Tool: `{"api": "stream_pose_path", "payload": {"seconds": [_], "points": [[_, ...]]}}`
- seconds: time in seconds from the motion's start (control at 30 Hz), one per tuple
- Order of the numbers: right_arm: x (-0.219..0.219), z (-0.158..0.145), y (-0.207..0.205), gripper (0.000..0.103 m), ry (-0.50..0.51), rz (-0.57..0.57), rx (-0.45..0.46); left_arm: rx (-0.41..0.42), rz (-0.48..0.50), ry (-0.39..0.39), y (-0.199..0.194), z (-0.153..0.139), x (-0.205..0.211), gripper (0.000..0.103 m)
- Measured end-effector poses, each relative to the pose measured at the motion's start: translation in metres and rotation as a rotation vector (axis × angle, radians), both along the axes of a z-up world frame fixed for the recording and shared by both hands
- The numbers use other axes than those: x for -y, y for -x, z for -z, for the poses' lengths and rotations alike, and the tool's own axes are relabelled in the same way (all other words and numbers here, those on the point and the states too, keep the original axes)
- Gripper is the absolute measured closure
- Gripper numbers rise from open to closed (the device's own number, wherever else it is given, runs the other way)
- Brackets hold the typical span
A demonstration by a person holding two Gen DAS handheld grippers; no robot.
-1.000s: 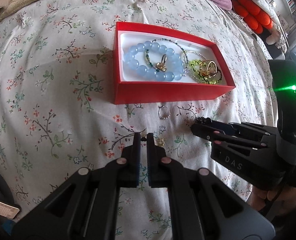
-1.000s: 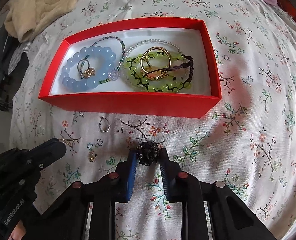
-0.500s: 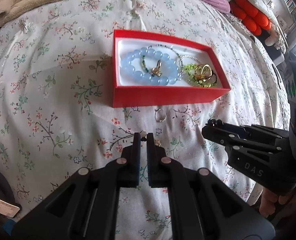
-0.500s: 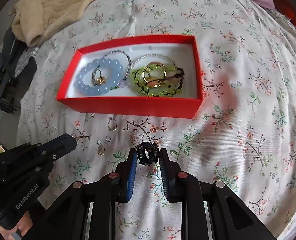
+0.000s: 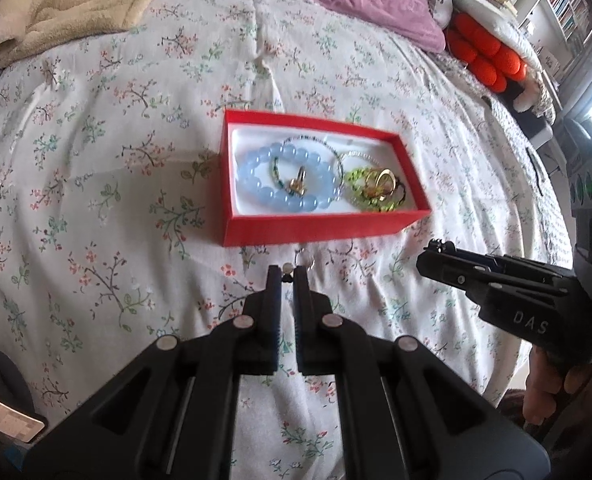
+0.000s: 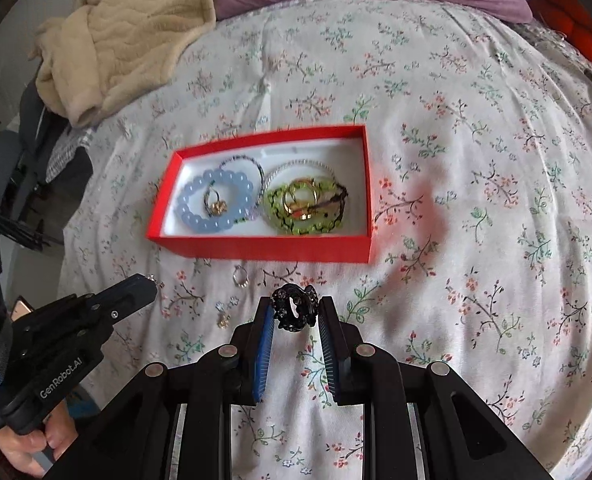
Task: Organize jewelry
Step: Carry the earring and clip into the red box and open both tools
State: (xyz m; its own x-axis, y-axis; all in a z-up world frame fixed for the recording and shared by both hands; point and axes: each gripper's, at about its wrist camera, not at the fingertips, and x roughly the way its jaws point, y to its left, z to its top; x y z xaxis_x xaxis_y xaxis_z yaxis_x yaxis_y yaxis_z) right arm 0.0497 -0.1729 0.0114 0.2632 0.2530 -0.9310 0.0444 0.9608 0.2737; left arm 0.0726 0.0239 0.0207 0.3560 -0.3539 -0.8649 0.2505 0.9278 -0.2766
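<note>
Mostly done: bracelets and rings already in red box (image 6: pixel 264 246). Right gripper (image 6: pixel 295 312) grasping black beaded ornament (image 6: pixel 295 307); left gripper (image 5: pixel 287 274) clenched on small earring (image 5: pixel 286 268). Still on bed (image 6: pixel 476 200): silver ring (image 6: pixel 240 277), gold charm (image 6: pixel 223 321).

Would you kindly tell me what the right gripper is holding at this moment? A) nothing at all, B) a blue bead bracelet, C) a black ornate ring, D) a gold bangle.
C: in the right wrist view the right gripper is shut on the black ornate ring, while the blue bead bracelet and gold bangle lie in the red box.
</note>
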Motion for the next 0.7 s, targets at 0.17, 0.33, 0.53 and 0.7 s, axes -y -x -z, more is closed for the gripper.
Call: {"api": "stream_pose_path", "payload": {"seconds": [0.17,0.33,0.53,0.7], "points": [[0.007,-0.010,-0.007,0.080,-0.033,0.034,0.025,0.002,-0.017,0.031,-0.009,-0.005,-0.005,0.097],[0.014,-0.013,-0.021,0.080,-0.061,0.071,0.033,0.009,-0.019,0.074,-0.021,-0.010,-0.004,0.097],[0.020,-0.007,-0.038,0.080,-0.091,0.110,0.027,0.021,-0.028,0.088,-0.039,-0.010,0.003,0.097],[0.020,-0.001,-0.054,0.080,-0.111,0.126,0.032,0.014,-0.050,0.046,-0.055,0.000,0.012,0.097]]}}
